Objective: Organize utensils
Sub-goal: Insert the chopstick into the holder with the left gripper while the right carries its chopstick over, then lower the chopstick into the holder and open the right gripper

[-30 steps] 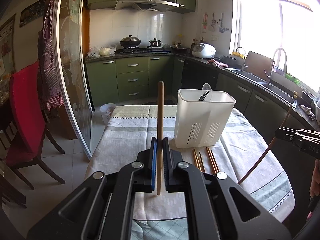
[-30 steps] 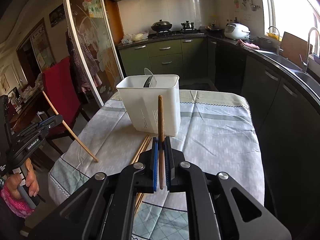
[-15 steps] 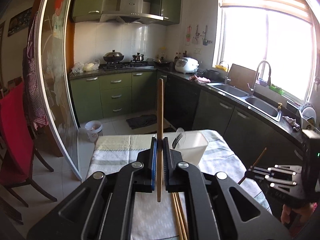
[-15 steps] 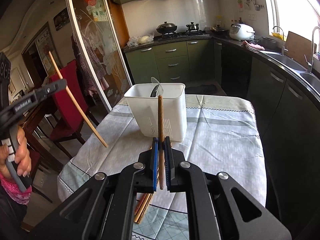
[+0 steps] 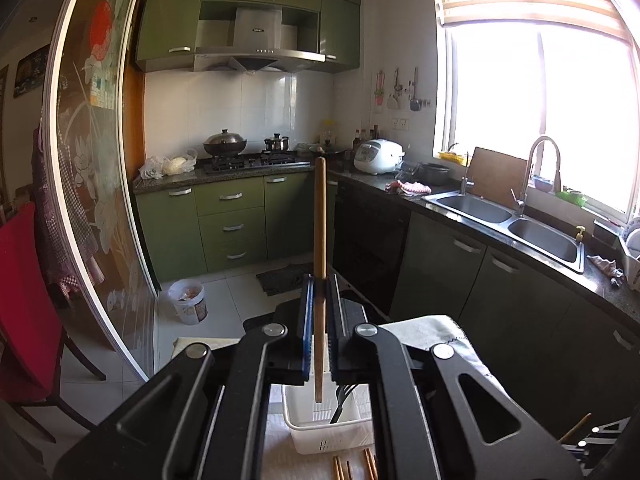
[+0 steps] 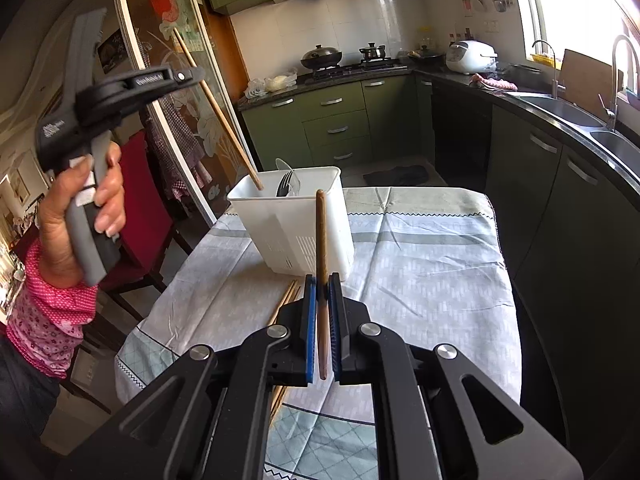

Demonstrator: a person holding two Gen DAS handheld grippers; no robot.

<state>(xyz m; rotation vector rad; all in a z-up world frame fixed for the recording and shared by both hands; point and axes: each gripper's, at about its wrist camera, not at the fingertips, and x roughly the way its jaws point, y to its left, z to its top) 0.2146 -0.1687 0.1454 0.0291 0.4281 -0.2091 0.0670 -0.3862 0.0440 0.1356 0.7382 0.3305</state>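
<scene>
The left tool (image 5: 319,332) is clamped tight on a wooden chopstick (image 5: 319,264), its blue pads pressing the shaft from both sides. Seen from the right wrist, that chopstick slants down from the raised left tool (image 6: 192,75), and its tip sits at the rim of the white utensil holder (image 6: 296,236), above the opening. The right tool (image 6: 321,328) is likewise closed on a second chopstick (image 6: 321,248), held upright in front of the holder. A fork (image 6: 285,184) and a pale spoon (image 6: 289,172) stand inside the holder. The holder rests near the far left part of the tabletop (image 6: 420,264), on a pale patterned cloth. More loose chopsticks (image 6: 286,300) lie on the cloth just in front of the holder.
</scene>
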